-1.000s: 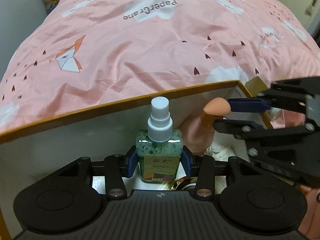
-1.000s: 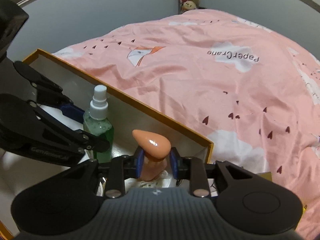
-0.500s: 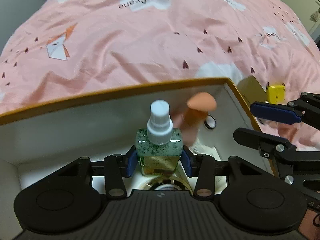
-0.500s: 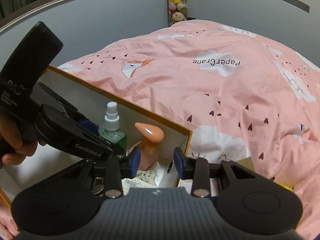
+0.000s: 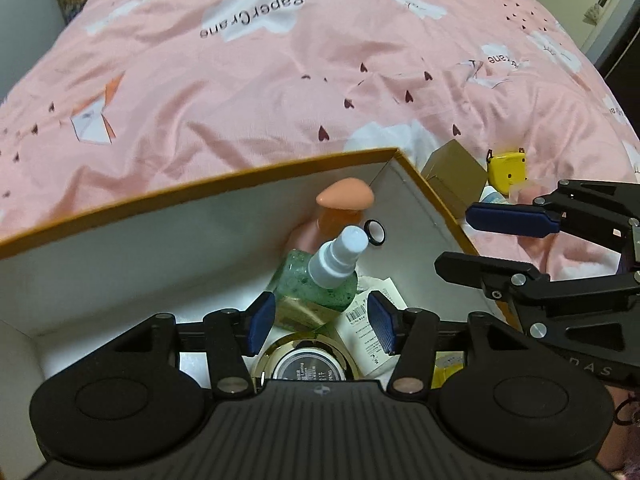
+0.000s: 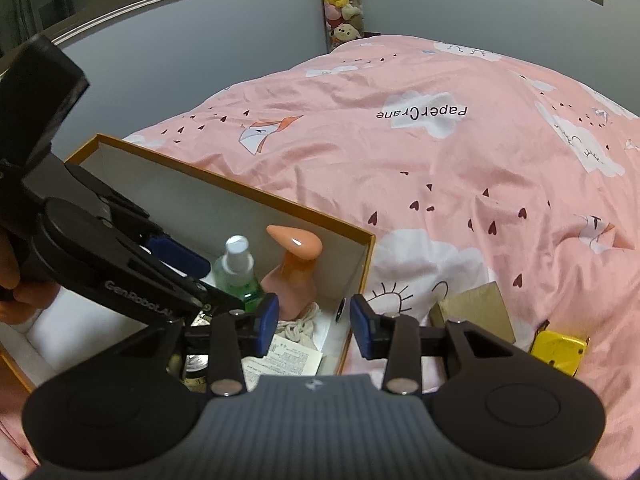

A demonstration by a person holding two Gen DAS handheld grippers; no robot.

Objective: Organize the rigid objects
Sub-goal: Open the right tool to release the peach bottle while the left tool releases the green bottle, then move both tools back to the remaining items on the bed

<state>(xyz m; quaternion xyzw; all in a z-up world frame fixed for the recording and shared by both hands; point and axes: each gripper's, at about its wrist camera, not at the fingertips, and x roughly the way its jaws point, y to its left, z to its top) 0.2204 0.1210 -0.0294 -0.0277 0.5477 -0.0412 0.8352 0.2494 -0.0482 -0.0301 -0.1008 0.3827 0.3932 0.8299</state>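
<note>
Left gripper has let go: the spray bottle now leans free in the box, fingers spread. Right gripper hangs open too, empty, nearer the yellow case.

Left gripper: I've got it pointed forward and down, jaws spread wide, blue pads apart with nothing clamped between them. Right gripper: also open, pads clear on both sides, gripping nothing. In the left wrist view it sits off to my right, fingers pointing left. My left hand wraps the left handle.
</note>
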